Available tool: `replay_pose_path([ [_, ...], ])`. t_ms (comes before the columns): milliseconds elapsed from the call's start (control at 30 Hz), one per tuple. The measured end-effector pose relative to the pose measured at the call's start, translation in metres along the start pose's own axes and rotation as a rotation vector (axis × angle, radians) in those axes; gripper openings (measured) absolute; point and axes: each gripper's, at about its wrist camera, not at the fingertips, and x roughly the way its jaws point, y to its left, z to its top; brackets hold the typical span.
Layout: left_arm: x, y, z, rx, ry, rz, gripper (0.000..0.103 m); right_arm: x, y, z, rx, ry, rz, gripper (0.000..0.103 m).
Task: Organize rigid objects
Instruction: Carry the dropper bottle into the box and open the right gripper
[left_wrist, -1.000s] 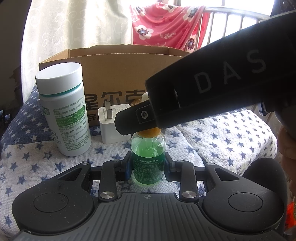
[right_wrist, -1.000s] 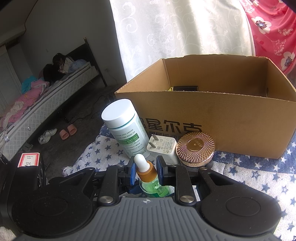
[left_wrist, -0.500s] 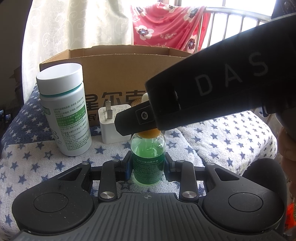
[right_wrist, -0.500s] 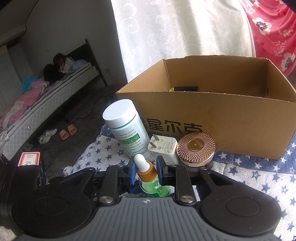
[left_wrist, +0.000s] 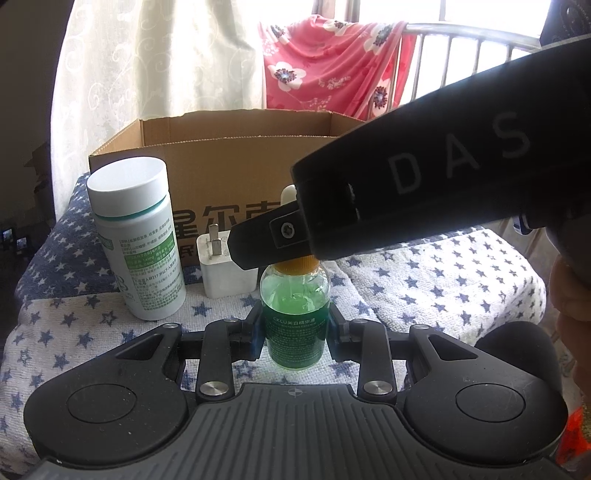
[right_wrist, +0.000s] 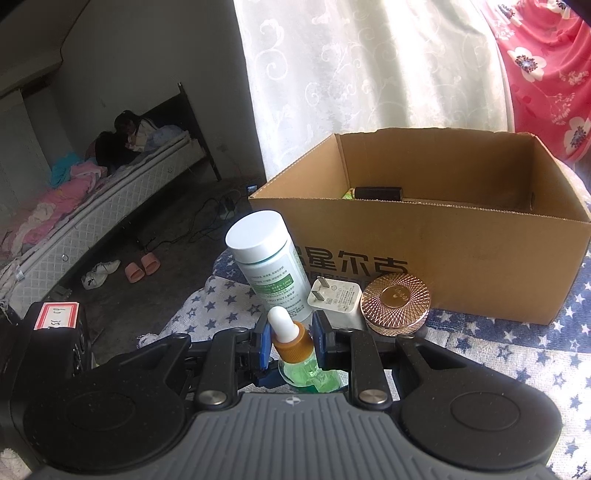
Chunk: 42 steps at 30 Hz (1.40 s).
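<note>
The small clear glass dropper bottle of green liquid stands upright on the star-patterned blue and white cloth, near its front edge. The left gripper clamps the bottle's body, while the right gripper is closed on its amber collar under the white bulb. Just behind stand a white pill bottle with green label, a white plug adapter, a rose-gold round compact and an open brown cardboard box.

Star-print cloth covers the surface. White lace curtain at 12 o'clock, red floral fabric hanging at 1. Bed at 9, slippers beside sneakers on floor.
</note>
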Motion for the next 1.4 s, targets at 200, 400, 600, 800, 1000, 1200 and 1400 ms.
replay_pose_path([
  [200,-0.018,-0.012,0.01,0.007,-0.046,0.007,0.031,-0.023,0.014,0.006,-0.034,-0.044,0.003,0.025],
  [400,-0.052,-0.02,0.03,0.017,-0.106,0.038,0.031,-0.048,0.03,0.026,-0.088,-0.112,0.043,0.025],
  [600,-0.065,-0.017,0.071,0.046,-0.143,0.034,0.031,-0.067,0.033,0.072,-0.129,-0.168,0.062,0.025],
  [800,-0.037,0.001,0.134,0.04,-0.107,-0.057,0.031,-0.063,0.008,0.132,-0.111,-0.163,0.047,0.025],
  [1000,0.036,0.011,0.185,-0.028,0.053,-0.134,0.031,-0.021,-0.052,0.18,-0.007,-0.077,0.035,0.025],
  [1200,0.103,0.002,0.204,-0.061,0.171,-0.111,0.031,0.029,-0.117,0.198,0.098,0.007,0.034,0.024],
  [1400,0.155,-0.001,0.22,-0.096,0.269,-0.073,0.031,0.079,-0.167,0.203,0.171,0.082,0.036,0.024],
])
